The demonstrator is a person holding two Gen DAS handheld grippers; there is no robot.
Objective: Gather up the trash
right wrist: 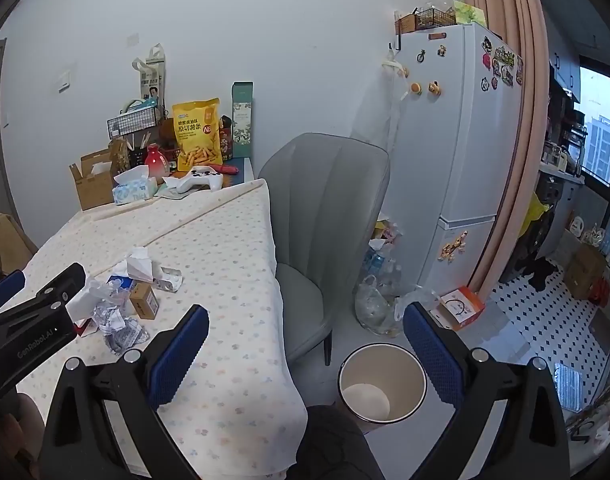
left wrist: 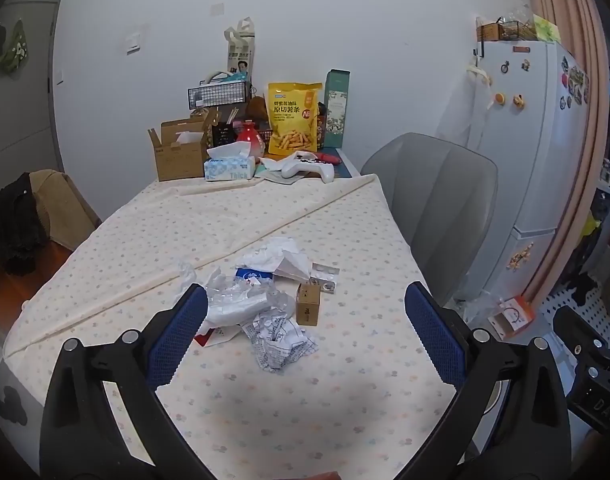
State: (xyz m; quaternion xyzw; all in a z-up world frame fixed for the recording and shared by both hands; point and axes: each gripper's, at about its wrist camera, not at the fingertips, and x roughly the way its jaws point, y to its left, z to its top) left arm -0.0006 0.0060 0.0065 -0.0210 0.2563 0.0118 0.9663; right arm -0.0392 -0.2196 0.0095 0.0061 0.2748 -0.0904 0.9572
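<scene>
Both hand-held grippers hang with their blue-padded jaws spread wide and nothing between them: the left gripper [left wrist: 305,312] tilts down over the cloth-covered table [left wrist: 265,400], and the right gripper [right wrist: 307,332] straddles the table's edge. Just ahead of the left gripper's pads lies the trash pile [left wrist: 265,304], crumpled paper, clear plastic and a small cardboard box [left wrist: 308,304], untouched. Below the right gripper's right finger stands a white bin [right wrist: 383,384] on the floor, beside a grey chair [right wrist: 325,216].
</scene>
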